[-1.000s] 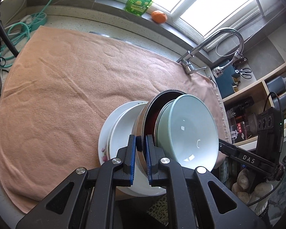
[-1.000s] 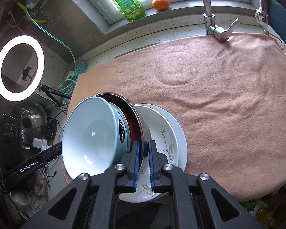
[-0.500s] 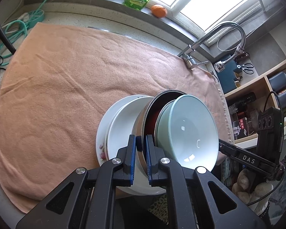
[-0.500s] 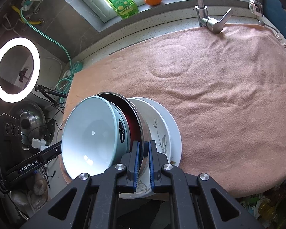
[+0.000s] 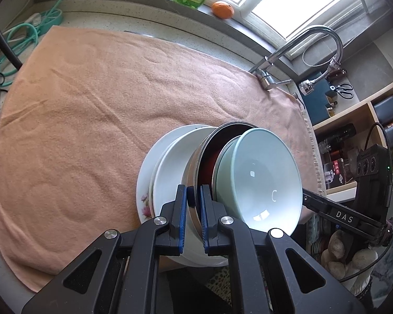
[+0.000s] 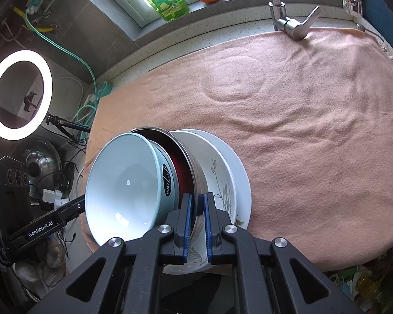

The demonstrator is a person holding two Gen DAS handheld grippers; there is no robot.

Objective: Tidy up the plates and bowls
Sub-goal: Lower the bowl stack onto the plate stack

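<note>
Both grippers' fingers on the steel bowl rim

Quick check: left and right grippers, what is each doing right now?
Left gripper: shut on the steel bowl rim.
Right gripper: shut on the same steel bowl rim, opposite side.

Glazed crockery and brushed steel against soft cloth

The pale green bowl is glossy ceramic throwing window glints; the metal bowl behind it has a dull brushed steel wall. The white plates look smooth and glazed. At 12 o'clock lies a peach towel, matt and nappy, over a speckled stone surface. The faucet is polished chrome. Each hand-held gripper is matt black plastic with blue rubbery pads.
</note>
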